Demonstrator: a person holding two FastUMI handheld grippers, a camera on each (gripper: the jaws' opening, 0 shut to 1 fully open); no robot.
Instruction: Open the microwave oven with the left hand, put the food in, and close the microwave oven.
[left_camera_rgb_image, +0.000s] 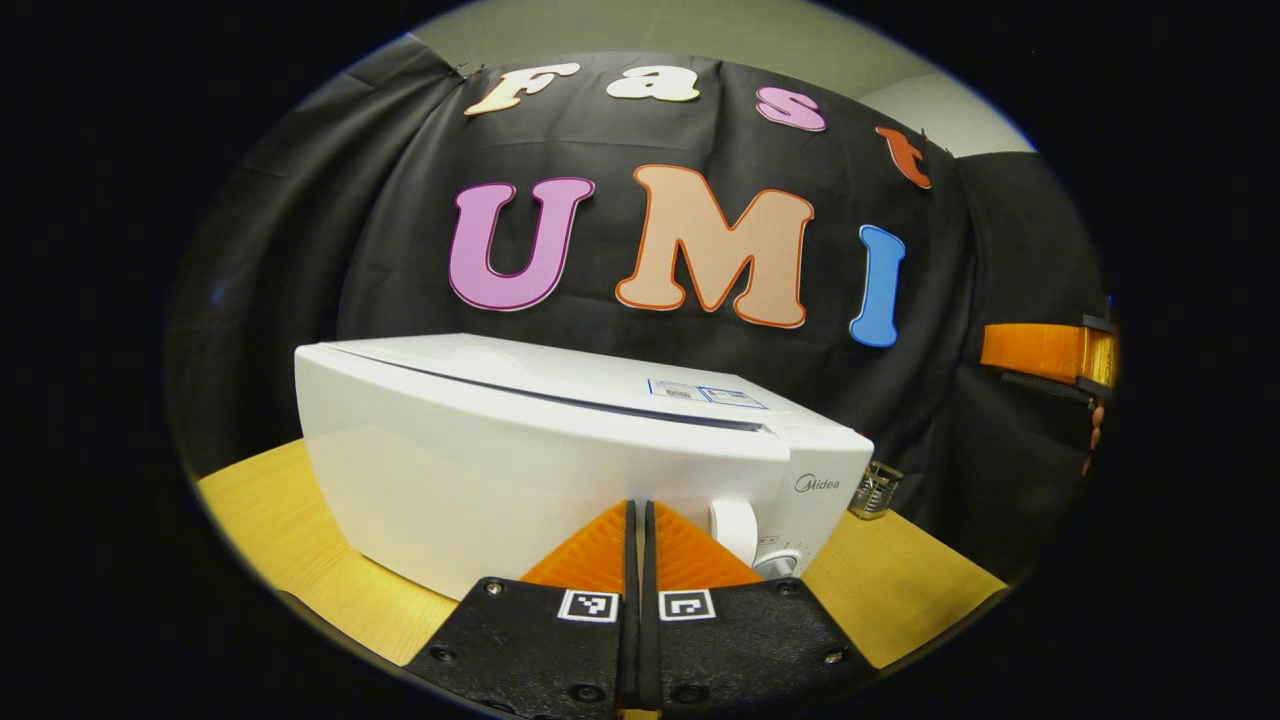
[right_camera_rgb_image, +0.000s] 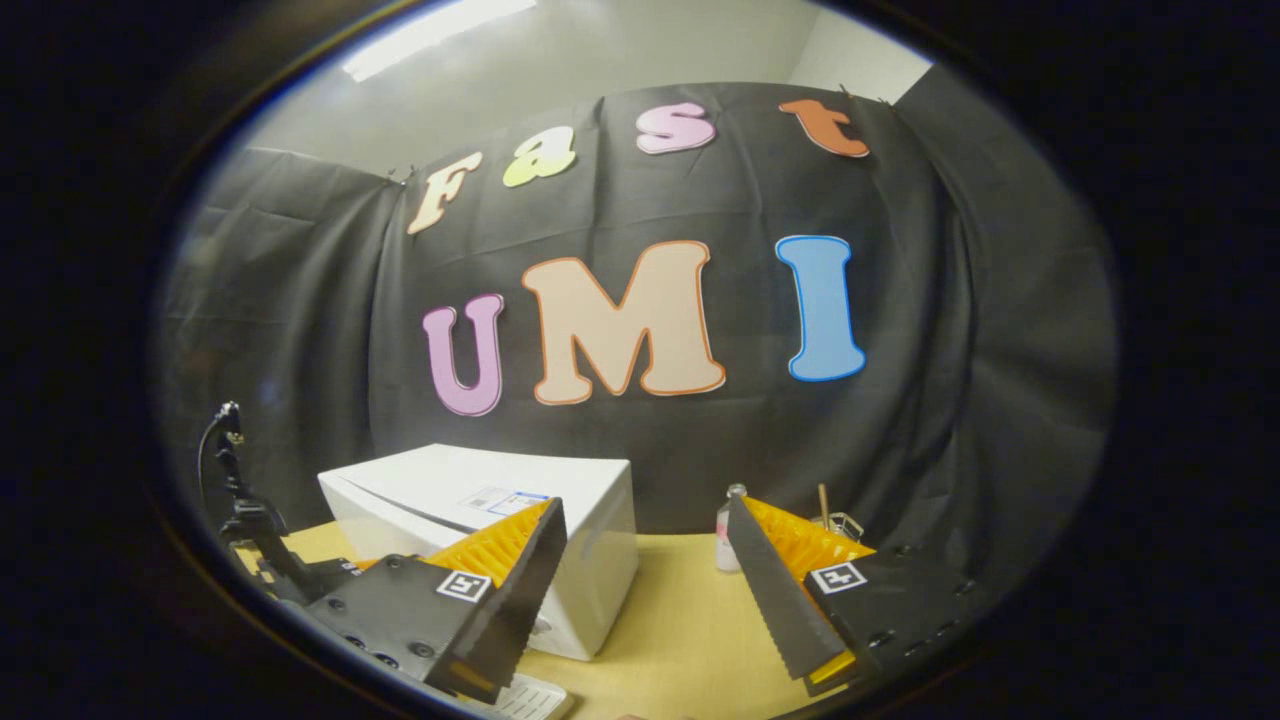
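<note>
The microwave (left_camera_rgb_image: 560, 460) sits on the wooden table (left_camera_rgb_image: 900, 590) with its door closed. The left gripper (left_camera_rgb_image: 640, 540) hangs just in front of the microwave's face, near the knobs (left_camera_rgb_image: 735, 530), its jaws pressed together with nothing between them. In the right gripper view, the right gripper (right_camera_rgb_image: 645, 590) is off to the right of the microwave (right_camera_rgb_image: 480, 500), jaws wide apart and empty. Behind the microwave's right end stand a small bottle (right_camera_rgb_image: 731, 530) and a glass jar (left_camera_rgb_image: 876, 490).
</note>
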